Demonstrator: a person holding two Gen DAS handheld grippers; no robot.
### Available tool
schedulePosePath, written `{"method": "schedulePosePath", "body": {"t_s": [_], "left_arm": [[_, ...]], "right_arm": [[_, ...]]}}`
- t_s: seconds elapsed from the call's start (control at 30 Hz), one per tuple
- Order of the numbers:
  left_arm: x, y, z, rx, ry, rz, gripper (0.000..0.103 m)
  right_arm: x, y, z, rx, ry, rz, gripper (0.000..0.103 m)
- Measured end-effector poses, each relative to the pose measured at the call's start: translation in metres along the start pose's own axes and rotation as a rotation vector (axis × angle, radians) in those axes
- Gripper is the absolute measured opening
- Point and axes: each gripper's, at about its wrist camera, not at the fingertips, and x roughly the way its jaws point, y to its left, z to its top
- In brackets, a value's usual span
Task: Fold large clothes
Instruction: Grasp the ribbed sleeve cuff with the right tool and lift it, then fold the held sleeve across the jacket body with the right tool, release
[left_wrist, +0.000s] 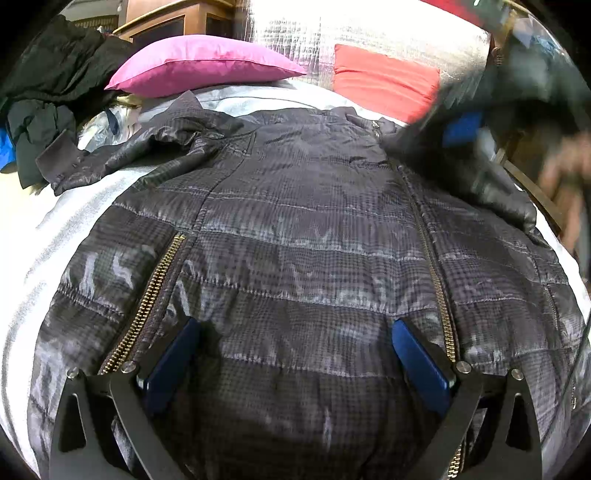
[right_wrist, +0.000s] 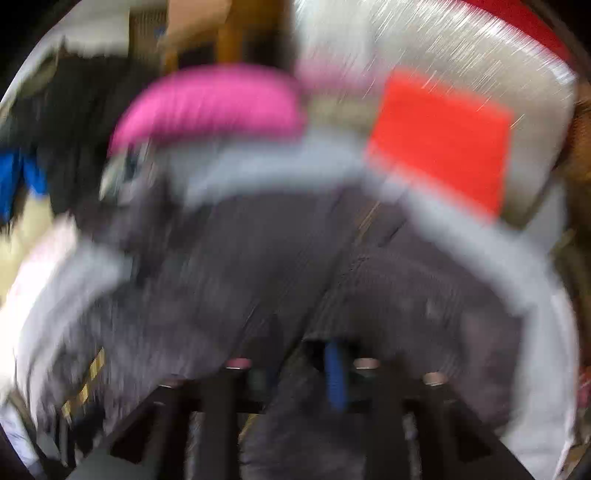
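A dark grey quilted jacket (left_wrist: 295, 229) lies front up on the bed, its zip (left_wrist: 432, 273) running down the middle. My left gripper (left_wrist: 299, 332) hovers open over the jacket's lower part, blue pads (left_wrist: 173, 362) wide apart with nothing between them. At the upper right my right gripper (left_wrist: 461, 129) is a blur beside the collar and the right sleeve (left_wrist: 491, 192). The right wrist view is badly smeared. There the right gripper (right_wrist: 310, 354) has its fingers close together, one blue pad (right_wrist: 334, 373) showing, with dark jacket (right_wrist: 258, 258) fabric bunched between them.
A pink pillow (left_wrist: 203, 66) and a red pillow (left_wrist: 384, 81) lie at the head of the light grey sheet (left_wrist: 55, 229). Dark clothes (left_wrist: 48, 92) are piled at the left. A person's hand (left_wrist: 565, 173) shows blurred at the right edge, near a bed rail.
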Motion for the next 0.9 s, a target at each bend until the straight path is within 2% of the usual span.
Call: {"method": "schedulePosePath", "body": {"t_s": [0.03,0.07,0.17,0.27,0.33,0.4,0.47,0.53,0.6,0.7,0.83,0.87,0.9], "left_arm": [[0.000,0.000,0.000,-0.001,-0.001,-0.002,0.103],[0.000,0.000,0.000,-0.002,-0.002,-0.003,0.103],[0.000,-0.001,-0.001,0.001,-0.002,0.001,0.103],[0.000,-0.003,-0.001,0.005,-0.001,0.008,0.103],[0.001,-0.003,-0.001,0.007,-0.002,0.010,0.103],[0.001,-0.004,-0.001,0.008,-0.003,0.011,0.103],[0.002,-0.005,-0.001,0.009,-0.003,0.013,0.103],[0.002,-0.004,-0.001,0.008,-0.003,0.010,0.103],[0.002,-0.003,-0.002,0.007,-0.004,0.008,0.103],[0.002,-0.003,-0.002,0.006,-0.005,0.006,0.103],[0.002,-0.003,-0.001,0.006,-0.001,0.006,0.103],[0.002,-0.003,-0.001,0.007,-0.001,0.007,0.103],[0.002,-0.004,-0.001,0.009,0.000,0.010,0.103]], "right_arm": [[0.015,0.005,-0.013,0.005,0.035,0.015,0.084],[0.028,0.005,-0.020,0.018,0.053,0.032,0.090],[0.030,-0.009,-0.036,0.100,0.043,0.076,0.090],[0.005,-0.044,-0.039,0.250,-0.034,0.170,0.090],[-0.011,-0.080,-0.043,0.395,-0.094,0.241,0.090],[-0.016,-0.123,-0.054,0.615,-0.138,0.341,0.091],[-0.010,-0.158,-0.067,0.864,-0.164,0.461,0.092],[0.001,-0.184,-0.084,1.067,-0.192,0.521,0.092],[0.010,-0.196,-0.093,1.163,-0.210,0.558,0.092],[0.019,-0.201,-0.094,1.219,-0.215,0.579,0.091],[0.020,-0.189,-0.080,1.165,-0.211,0.519,0.091],[0.015,-0.188,-0.080,1.131,-0.213,0.494,0.090],[0.008,-0.185,-0.076,1.083,-0.215,0.448,0.081]]}}
